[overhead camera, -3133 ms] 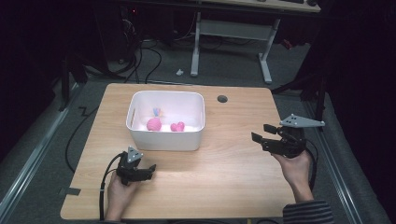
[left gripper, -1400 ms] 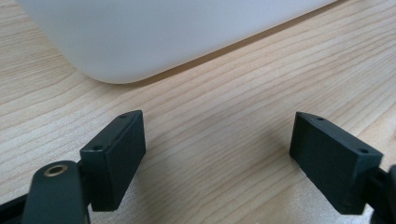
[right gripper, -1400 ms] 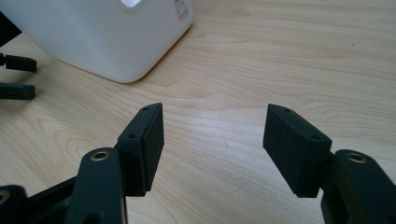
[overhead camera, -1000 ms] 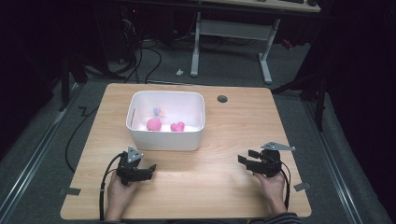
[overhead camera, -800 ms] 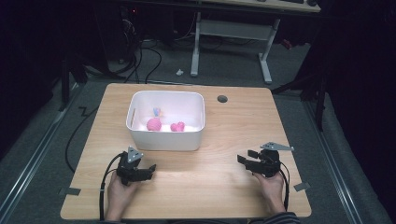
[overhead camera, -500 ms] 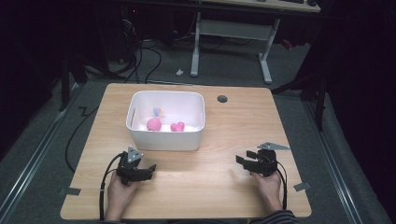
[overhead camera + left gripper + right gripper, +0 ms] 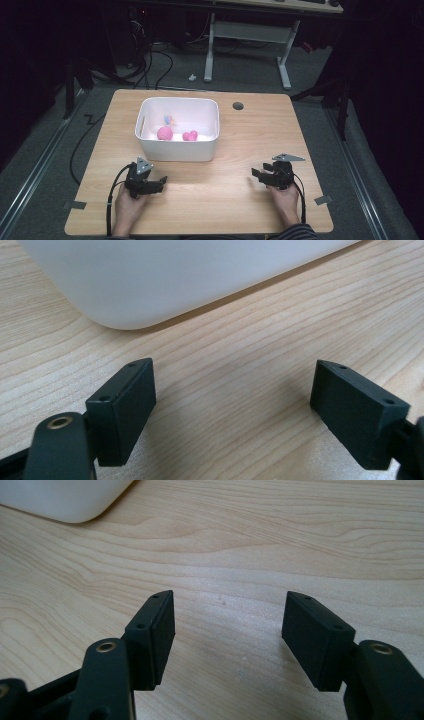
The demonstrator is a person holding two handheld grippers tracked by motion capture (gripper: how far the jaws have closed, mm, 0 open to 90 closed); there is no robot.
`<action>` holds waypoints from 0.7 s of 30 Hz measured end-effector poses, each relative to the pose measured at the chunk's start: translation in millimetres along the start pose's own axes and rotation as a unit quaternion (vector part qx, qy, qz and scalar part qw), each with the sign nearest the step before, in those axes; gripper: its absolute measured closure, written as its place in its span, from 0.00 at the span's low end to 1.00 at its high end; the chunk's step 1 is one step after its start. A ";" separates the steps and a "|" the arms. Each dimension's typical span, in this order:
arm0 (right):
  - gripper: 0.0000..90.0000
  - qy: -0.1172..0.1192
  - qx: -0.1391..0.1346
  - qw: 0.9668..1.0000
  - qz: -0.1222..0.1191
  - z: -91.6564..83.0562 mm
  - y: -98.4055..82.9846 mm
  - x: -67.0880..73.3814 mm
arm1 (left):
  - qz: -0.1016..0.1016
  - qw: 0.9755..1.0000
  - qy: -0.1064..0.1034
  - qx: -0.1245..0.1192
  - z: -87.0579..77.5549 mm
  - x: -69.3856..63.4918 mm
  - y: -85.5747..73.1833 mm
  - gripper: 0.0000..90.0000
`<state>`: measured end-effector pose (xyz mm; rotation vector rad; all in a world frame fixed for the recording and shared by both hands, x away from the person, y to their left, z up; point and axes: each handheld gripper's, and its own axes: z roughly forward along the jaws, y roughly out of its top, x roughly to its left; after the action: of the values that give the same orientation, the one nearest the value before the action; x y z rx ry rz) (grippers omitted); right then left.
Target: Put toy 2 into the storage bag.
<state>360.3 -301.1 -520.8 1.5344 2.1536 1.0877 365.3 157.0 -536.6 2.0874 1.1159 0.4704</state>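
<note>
My left claw lay low on the table, jaws spread wide with nothing but bare wood grain between them. My right claw sat the same way on the far side of the board, jaws parted a fair way and holding nothing.

Just ahead of my left claw stood the white bin, its rounded lower corner close in front of the jaws. From my right claw the bin was ahead and off to the left, well apart, with only its corner peeking in at the edge of that claw's own view.

Inside the bin lay a pink ball, a pink heart-shaped piece just beside it, and a small blue and orange thing behind them, too small to name.

As I judged it, the sorting looked finished: every loose piece I could see was in the bin, and the tabletop around both claws carried nothing left to pick up. Both claws looked parked, with no step waiting.
</note>
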 end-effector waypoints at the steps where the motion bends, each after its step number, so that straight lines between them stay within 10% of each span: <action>1: 0.43 -0.002 0.002 1.000 -0.001 0.9 -0.1 0.0 | 0.000 1.000 0.000 0.000 0.0 0.0 0.0 0.21; 21: 0.41 -0.044 -0.007 0.999 -0.031 11.8 -1.9 4.3 | 0.000 1.000 0.000 0.000 0.0 0.0 0.0 0.21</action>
<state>364.5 -292.6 -529.2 1.4722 2.1148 0.9940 365.3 157.0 -536.5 2.0874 1.1157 0.4699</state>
